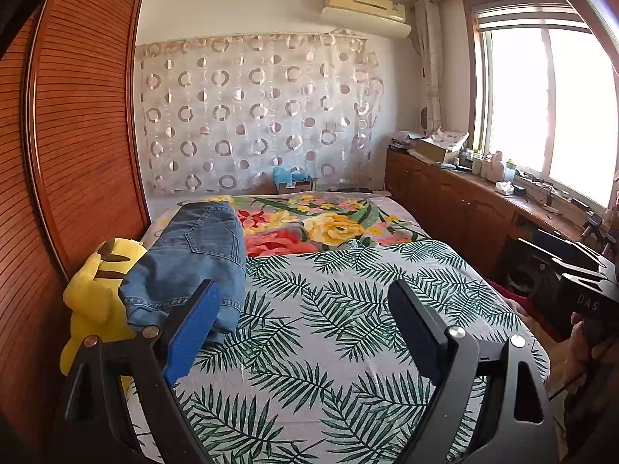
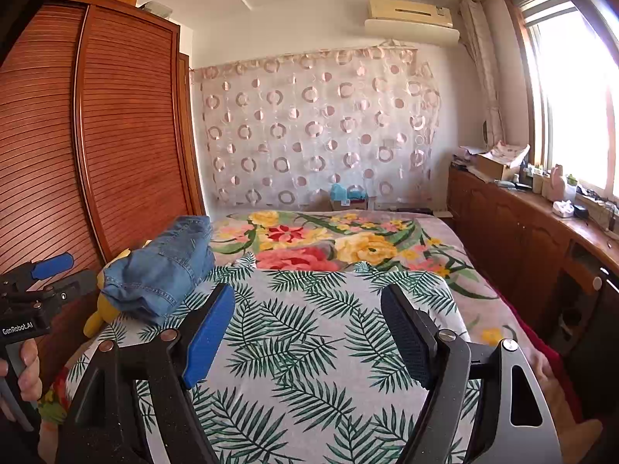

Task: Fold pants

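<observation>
At the far left stands the wooden wardrobe, and just in front of it a yellow plush toy sits at the bed's left edge. The jeans lie beside and partly over that toy, on the left side of the bed, already gathered into a compact bundle with a back pocket showing on top. Whether the fold is neat underneath we cannot tell.

Moving right, our left hand-held gripper hovers over the leaf-print bedspread with its jaws spread wide and nothing between them; its left finger overlaps the lower edge of the jeans in this view, though we cannot say it touches. Further right, our right hand-held gripper is likewise wide apart and empty, over bare bedspread, well clear of the denim.

We judge that the folding is either done or paused between folds. If another fold is wanted, both grippers must swing left toward the bundle, pinch its near hem and corner, and keep the denim from sliding off onto the toy.
</observation>
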`<state>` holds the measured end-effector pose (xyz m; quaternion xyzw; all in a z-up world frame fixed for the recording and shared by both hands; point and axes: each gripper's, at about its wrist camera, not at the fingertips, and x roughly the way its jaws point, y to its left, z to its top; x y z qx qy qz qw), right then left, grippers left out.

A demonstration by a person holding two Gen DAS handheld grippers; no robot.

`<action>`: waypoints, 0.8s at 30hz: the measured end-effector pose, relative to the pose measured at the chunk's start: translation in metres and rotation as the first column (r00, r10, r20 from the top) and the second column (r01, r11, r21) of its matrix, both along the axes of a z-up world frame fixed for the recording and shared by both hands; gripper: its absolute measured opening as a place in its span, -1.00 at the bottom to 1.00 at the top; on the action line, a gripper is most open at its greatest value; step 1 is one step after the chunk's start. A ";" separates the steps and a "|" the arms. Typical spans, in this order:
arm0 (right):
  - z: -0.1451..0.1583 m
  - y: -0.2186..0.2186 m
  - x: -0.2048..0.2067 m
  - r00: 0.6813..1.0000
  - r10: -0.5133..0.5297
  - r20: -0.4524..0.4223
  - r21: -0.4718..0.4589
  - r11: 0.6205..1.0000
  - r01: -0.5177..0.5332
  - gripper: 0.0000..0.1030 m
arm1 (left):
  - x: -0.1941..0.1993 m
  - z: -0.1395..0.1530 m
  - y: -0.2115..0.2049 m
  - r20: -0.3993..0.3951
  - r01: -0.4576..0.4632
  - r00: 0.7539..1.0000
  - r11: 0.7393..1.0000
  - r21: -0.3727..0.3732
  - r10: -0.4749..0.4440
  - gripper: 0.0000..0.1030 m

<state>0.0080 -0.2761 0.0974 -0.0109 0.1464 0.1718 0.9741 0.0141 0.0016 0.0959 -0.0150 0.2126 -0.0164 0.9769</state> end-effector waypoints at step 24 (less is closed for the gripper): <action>0.003 -0.010 0.001 1.000 0.012 0.009 0.003 1.000 -0.012 0.55 | -0.002 0.000 0.000 0.010 -0.002 1.000 1.000 -0.003 0.002 0.72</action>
